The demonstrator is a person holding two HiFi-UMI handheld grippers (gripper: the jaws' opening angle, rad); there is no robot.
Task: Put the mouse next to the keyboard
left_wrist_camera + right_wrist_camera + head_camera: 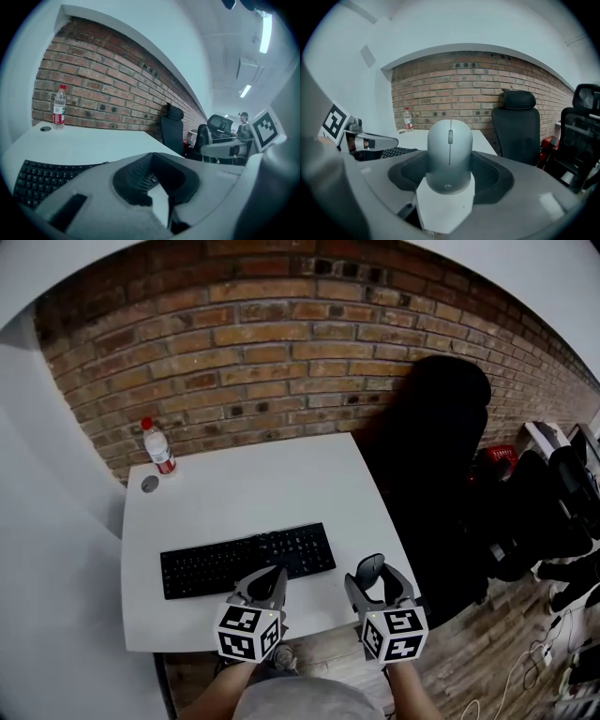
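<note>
A grey mouse [449, 152] sits upright between the black pads of my right gripper [450, 176], which is shut on it. In the head view that gripper [375, 570] hovers over the white table's [272, 479] front right edge, just right of the black keyboard [246, 561], with the mouse [368, 567] dark between its fingers. My left gripper [273, 575] hangs over the keyboard's front edge, fingertips together, holding nothing. In the left gripper view its jaws [157, 187] frame the keyboard [42, 180] and bare table.
A water bottle [158, 446] with a red cap stands at the table's far left corner beside a round cable hole [150, 484]. A brick wall runs behind the table. A black office chair [441, 456] stands right of the table; more chairs and cables lie further right.
</note>
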